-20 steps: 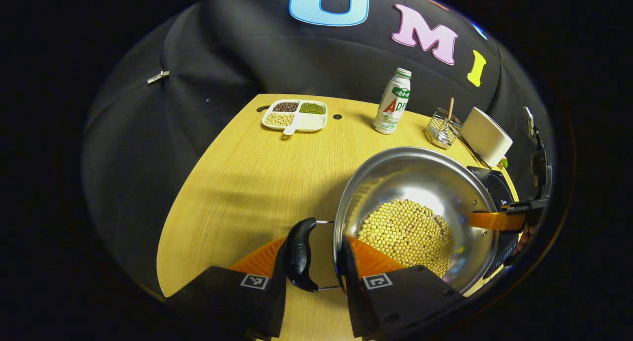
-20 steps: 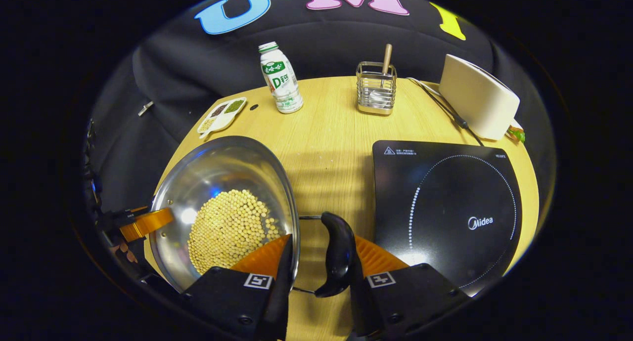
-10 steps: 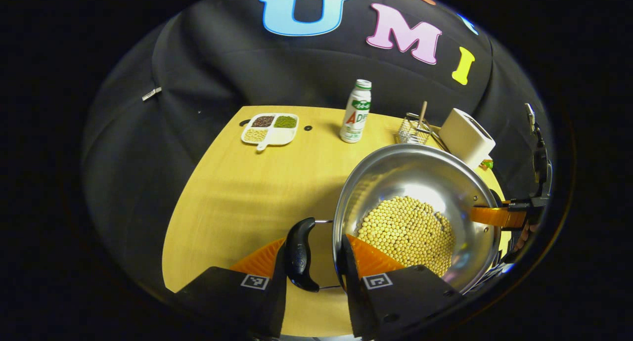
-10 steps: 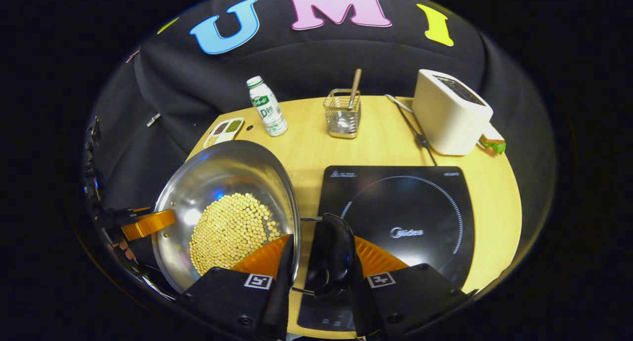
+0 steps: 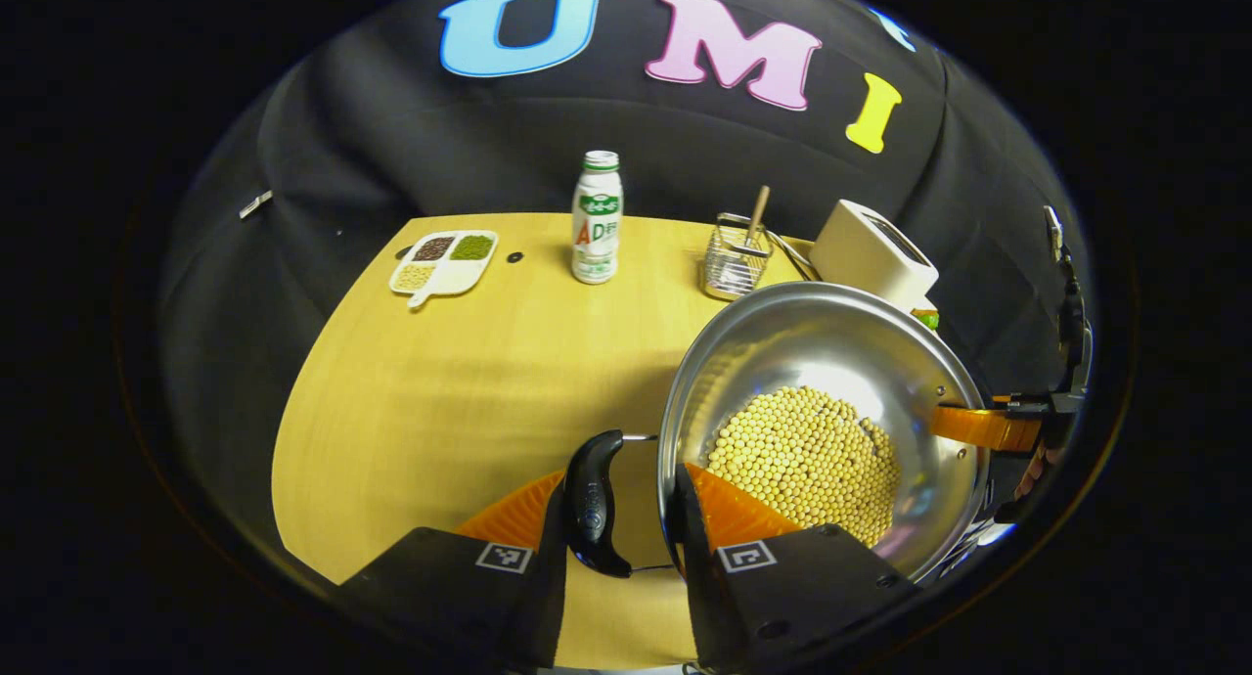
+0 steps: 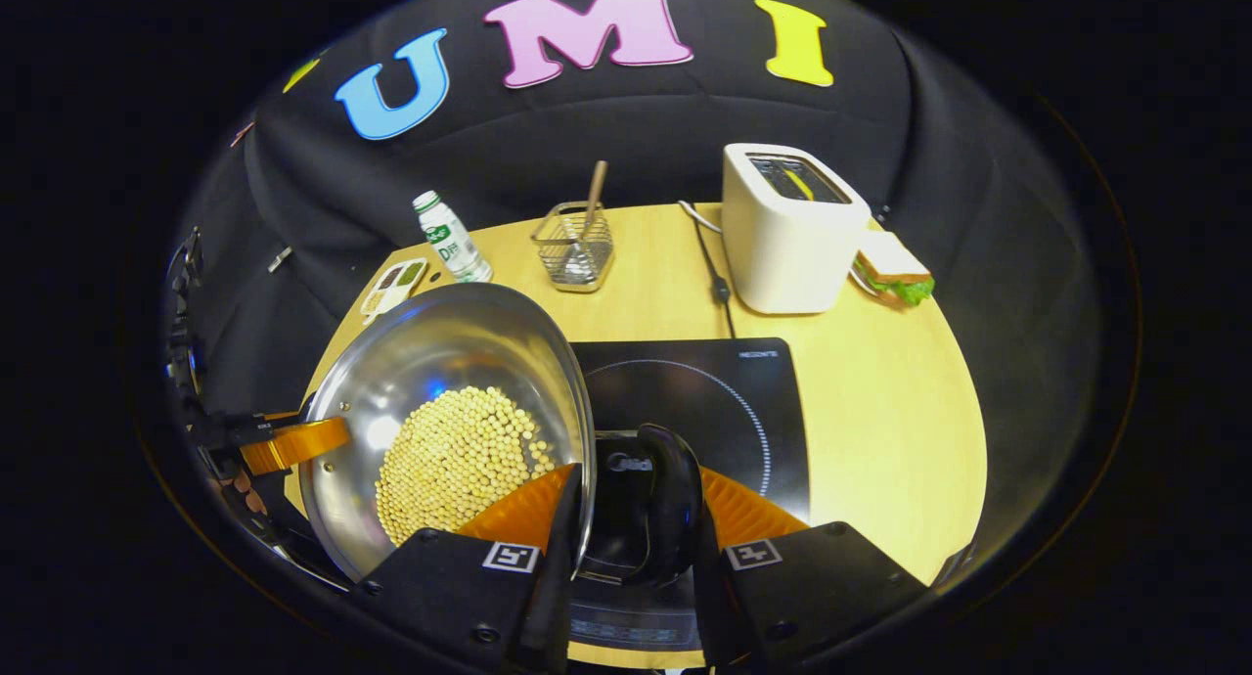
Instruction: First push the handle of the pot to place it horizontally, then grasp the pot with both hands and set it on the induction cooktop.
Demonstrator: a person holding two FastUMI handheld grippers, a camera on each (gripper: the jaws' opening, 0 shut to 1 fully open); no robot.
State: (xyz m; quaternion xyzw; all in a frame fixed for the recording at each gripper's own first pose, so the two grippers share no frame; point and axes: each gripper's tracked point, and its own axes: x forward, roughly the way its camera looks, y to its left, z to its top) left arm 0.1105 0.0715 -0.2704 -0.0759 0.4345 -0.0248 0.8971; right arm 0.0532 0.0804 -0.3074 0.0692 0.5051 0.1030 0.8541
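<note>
Since a second ago we carried the pot point(image 6: 440, 401) rightward, now partly over the induction cooktop point(image 6: 724, 401); left gripper point(image 5: 616, 518) and right gripper point(image 6: 636, 518) each clenched on a pot handle.

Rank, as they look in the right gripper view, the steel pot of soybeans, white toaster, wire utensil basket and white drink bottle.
1. Steel pot of soybeans, nearest the camera.
2. White toaster.
3. Wire utensil basket.
4. White drink bottle.
</note>
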